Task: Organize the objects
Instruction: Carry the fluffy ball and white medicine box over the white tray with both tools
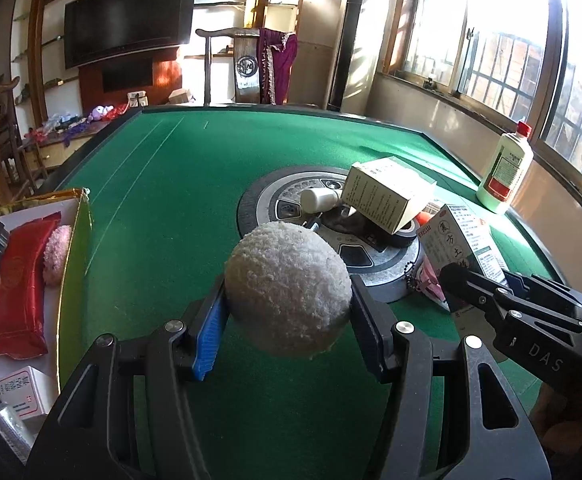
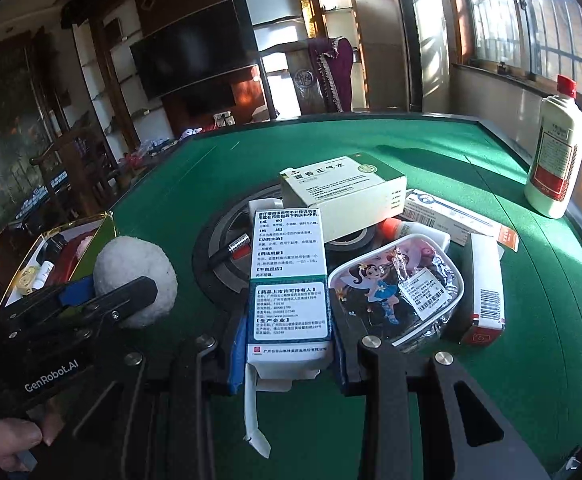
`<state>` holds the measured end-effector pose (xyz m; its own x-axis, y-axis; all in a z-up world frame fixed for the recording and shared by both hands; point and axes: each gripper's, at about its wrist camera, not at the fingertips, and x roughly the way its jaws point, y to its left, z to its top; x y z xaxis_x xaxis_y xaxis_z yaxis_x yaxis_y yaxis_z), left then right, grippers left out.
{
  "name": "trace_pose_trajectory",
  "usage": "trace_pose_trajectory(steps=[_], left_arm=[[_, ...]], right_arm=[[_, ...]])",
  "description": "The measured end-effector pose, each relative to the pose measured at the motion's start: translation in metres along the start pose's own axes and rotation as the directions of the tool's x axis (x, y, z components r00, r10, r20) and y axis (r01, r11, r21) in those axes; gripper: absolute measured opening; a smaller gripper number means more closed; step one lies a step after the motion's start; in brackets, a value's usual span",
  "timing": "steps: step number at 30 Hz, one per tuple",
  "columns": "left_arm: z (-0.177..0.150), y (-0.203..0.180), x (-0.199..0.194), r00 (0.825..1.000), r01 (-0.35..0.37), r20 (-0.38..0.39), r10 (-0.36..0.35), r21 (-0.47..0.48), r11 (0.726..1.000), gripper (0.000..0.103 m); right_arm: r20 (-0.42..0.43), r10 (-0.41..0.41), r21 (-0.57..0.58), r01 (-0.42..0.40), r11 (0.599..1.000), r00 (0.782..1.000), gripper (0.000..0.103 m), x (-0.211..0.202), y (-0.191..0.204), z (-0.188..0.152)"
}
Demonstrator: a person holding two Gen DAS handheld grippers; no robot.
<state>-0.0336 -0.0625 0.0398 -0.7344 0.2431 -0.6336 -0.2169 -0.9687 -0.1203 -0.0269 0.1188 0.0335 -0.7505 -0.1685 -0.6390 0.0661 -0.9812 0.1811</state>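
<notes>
My left gripper (image 1: 287,304) is shut on a white fluffy ball (image 1: 289,286) and holds it above the green table (image 1: 163,184); the ball also shows in the right wrist view (image 2: 137,282). My right gripper (image 2: 287,344) is shut on a teal and white medicine box (image 2: 289,276), also seen in the left wrist view (image 1: 465,244). A gold-rimmed open box (image 1: 73,256) at the left holds a red packet (image 1: 21,280), a pink puff (image 1: 57,254) and small bottles.
A pile sits on the table's round centre panel (image 2: 219,240): a large cream medicine box (image 2: 343,192), a cartoon pouch (image 2: 395,292), a red and white box (image 2: 485,288), a long white box (image 2: 455,216), a razor (image 2: 231,250). A white bottle with red cap (image 2: 555,152) stands far right.
</notes>
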Motion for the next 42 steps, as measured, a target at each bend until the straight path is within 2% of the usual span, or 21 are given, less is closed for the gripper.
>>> trace_pose_trajectory(steps=[6,16,42], left_arm=[[-0.005,-0.006,-0.010,0.989,-0.118,0.094,0.114,0.035,0.992,0.057],[-0.015,-0.012,-0.029,0.948,-0.249,0.214,0.234,0.046,0.967,0.058],[-0.024,-0.017,-0.040,0.920,-0.313,0.265,0.289,0.053,0.948,0.058]], right_arm=[[0.029,0.009,-0.013,-0.009,1.000,1.000,0.033,-0.016,0.002,-0.003],[0.044,0.022,-0.044,-0.021,0.999,0.999,0.033,-0.019,0.011,-0.008],[0.047,0.019,-0.092,-0.015,0.996,0.999,0.033,-0.017,0.023,-0.014]])
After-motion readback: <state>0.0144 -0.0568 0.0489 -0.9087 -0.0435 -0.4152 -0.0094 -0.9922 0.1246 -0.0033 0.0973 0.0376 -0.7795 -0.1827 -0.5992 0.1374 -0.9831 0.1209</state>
